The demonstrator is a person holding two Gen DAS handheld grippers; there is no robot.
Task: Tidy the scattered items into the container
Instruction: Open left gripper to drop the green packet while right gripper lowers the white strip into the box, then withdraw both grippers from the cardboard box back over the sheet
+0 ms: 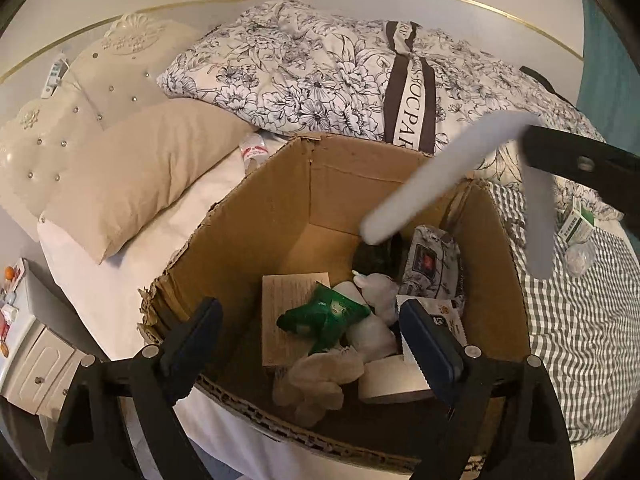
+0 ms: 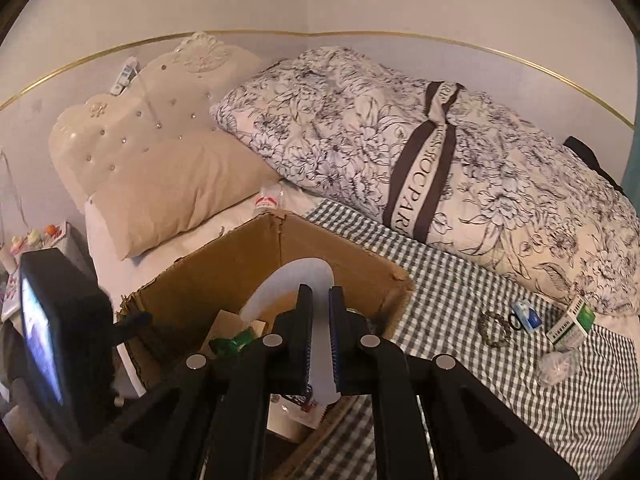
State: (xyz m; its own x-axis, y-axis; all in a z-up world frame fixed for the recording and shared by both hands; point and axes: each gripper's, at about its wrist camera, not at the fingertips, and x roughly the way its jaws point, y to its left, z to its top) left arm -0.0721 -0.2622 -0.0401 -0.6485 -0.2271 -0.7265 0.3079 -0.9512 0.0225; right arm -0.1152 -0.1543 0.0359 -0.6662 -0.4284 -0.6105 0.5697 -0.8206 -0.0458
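An open cardboard box [image 1: 240,208] stands on the bed, holding a green packet [image 1: 328,312], a floral pouch [image 1: 430,264], a white soft toy [image 1: 380,288] and other bits. My left gripper [image 1: 310,312] hangs open over the box's near edge, nothing between its fingers. My right gripper [image 2: 320,294] is shut on a white curved piece [image 2: 296,276], held above the box [image 2: 224,272]. The same white curved piece [image 1: 420,184] crosses the left wrist view. A green-and-white carton [image 2: 572,322], a blue-white pack [image 2: 528,316], a chain [image 2: 496,332] and a clear plastic ball [image 2: 558,362] lie on the checked sheet.
A beige pillow [image 1: 140,172] and a folded floral quilt [image 1: 320,76] lie behind the box. A plastic bottle [image 1: 254,150] rests between them. The cream headboard [image 2: 160,96] is at the far left, with a white nightstand [image 1: 36,368] below it.
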